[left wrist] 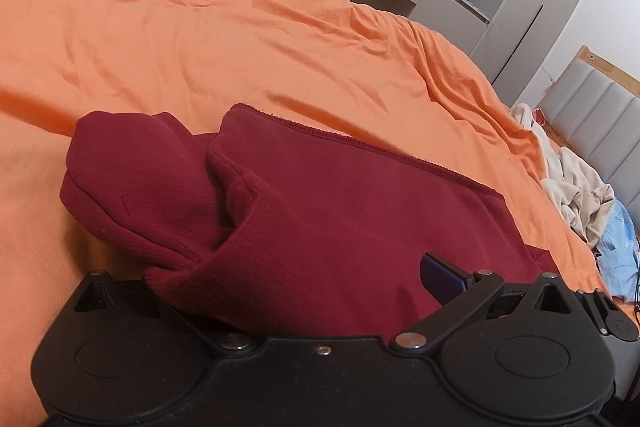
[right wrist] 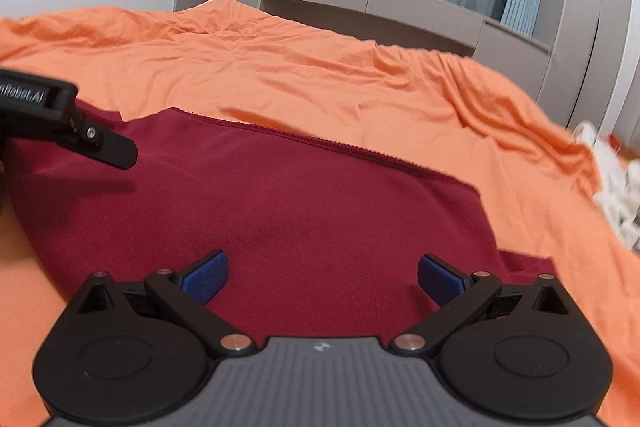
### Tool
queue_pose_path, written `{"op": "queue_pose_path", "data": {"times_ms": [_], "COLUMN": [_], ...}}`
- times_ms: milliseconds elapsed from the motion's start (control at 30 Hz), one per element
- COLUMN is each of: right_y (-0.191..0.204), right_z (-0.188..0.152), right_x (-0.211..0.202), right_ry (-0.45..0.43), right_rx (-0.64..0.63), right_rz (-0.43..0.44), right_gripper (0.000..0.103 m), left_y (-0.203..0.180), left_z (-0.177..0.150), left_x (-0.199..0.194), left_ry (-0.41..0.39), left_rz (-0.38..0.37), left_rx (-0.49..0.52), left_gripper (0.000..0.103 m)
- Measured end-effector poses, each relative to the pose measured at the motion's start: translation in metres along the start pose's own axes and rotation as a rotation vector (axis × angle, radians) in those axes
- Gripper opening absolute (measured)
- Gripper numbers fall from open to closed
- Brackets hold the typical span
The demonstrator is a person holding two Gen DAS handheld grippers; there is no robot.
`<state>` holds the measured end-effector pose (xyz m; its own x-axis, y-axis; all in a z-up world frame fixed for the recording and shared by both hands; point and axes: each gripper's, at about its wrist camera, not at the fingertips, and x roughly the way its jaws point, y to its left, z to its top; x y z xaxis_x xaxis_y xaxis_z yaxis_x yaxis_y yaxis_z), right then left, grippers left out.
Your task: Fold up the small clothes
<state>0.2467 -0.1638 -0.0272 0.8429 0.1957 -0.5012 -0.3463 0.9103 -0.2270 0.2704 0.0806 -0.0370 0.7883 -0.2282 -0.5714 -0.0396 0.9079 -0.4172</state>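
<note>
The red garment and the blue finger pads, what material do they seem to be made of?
The red garment looks like a matt knitted fabric, perhaps cotton: fine ribbed rows and a stitched hem show, and it bunches softly in the left gripper. The blue finger pads of the right gripper look like rubber or soft plastic with a fine grid texture; which one, I cannot tell.

An orange bedsheet [left wrist: 240,39] bears rumpled cream clothes [left wrist: 576,195] beside a grey padded headboard [left wrist: 596,123].
</note>
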Motion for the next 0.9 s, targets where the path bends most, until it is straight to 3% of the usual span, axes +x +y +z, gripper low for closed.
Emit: {"op": "queue_pose_path", "data": {"times_ms": [200, 533, 900], "right_y": [0.024, 0.037, 0.063], "right_z": [-0.002, -0.002, -0.011], "right_x": [-0.006, -0.004, -0.012], "right_ry": [-0.05, -0.079, -0.213], "right_rx": [-0.117, -0.18, -0.348], "right_rz": [-0.096, -0.142, -0.246], "right_gripper": [0.103, 0.103, 0.103], "left_y": [-0.003, -0.004, -0.004], "left_z": [-0.001, -0.001, -0.001], "left_x": [0.001, 0.001, 0.001], "left_ry": [0.001, 0.003, 0.003], "left_rz": [0.008, 0.013, 0.013], "left_rx": [0.009, 0.015, 0.015], "left_gripper": [0.102, 0.102, 0.102]}}
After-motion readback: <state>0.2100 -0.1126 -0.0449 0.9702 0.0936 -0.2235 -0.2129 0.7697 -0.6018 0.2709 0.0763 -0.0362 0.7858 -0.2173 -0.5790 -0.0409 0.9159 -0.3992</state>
